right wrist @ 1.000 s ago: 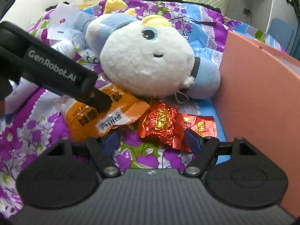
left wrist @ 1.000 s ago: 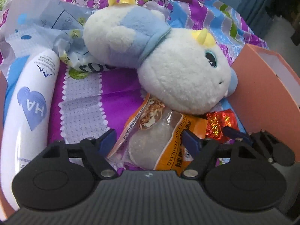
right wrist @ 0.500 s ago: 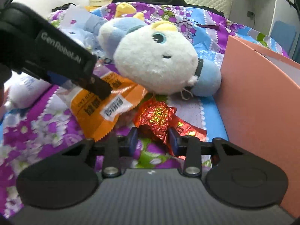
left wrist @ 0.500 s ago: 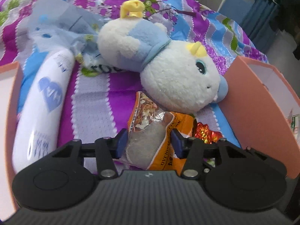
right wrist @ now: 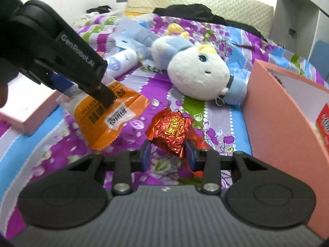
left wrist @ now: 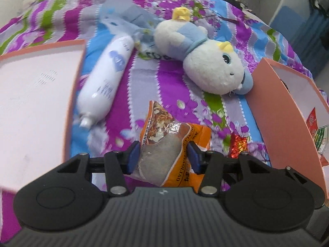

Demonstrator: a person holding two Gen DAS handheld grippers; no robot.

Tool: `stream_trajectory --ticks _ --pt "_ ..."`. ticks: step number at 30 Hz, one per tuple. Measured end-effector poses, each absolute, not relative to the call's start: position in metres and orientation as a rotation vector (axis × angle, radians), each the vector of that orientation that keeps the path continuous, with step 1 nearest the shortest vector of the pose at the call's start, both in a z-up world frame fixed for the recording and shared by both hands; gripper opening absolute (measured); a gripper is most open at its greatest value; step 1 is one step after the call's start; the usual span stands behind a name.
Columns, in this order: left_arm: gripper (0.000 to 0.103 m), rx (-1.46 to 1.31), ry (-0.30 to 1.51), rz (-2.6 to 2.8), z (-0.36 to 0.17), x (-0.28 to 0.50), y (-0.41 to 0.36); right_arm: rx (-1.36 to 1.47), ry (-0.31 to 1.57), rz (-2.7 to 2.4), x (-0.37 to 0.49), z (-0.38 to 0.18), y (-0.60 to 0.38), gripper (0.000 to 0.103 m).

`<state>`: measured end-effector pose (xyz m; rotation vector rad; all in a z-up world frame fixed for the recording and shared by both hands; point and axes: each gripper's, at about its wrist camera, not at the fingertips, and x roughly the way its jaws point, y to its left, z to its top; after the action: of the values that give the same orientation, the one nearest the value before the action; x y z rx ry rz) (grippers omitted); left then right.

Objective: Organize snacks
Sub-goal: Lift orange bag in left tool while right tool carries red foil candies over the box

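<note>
Floral bedspread (left wrist: 164, 78) under both fingers; left pinching orange packet (left wrist: 164, 150), right pinching red foil snack (right wrist: 170, 129).

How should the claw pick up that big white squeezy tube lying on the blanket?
Probably take the white tube around its fat middle, coming down from above. It lies flat on the blanket with its small nozzle end toward the camera, so the claw's fingers should straddle it across its width. The nozzle end tapers and would likely slip. A pink box sits close on one side, so come straight down.

Orange snack packet (left wrist: 181, 144), crinkled red-gold foil wrapper (right wrist: 170, 127), white-and-blue plush (left wrist: 207, 65), purple floral bedspread (left wrist: 164, 78)
</note>
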<state>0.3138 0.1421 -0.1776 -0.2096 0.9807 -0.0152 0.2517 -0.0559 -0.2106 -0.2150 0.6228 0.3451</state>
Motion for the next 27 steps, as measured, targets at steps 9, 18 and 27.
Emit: stream_trajectory --ticks 9,18,27 --pt "0.056 -0.282 1.021 0.059 -0.18 0.23 0.142 -0.307 0.629 0.415 0.189 -0.192 -0.069 0.039" --pt "0.056 -0.285 1.039 0.125 -0.191 0.163 0.138 -0.421 0.659 0.448 0.14 -0.195 -0.077 0.039" --pt "0.059 -0.329 1.01 0.136 -0.2 0.134 0.147 -0.387 0.735 0.49 0.118 -0.217 -0.073 0.041"
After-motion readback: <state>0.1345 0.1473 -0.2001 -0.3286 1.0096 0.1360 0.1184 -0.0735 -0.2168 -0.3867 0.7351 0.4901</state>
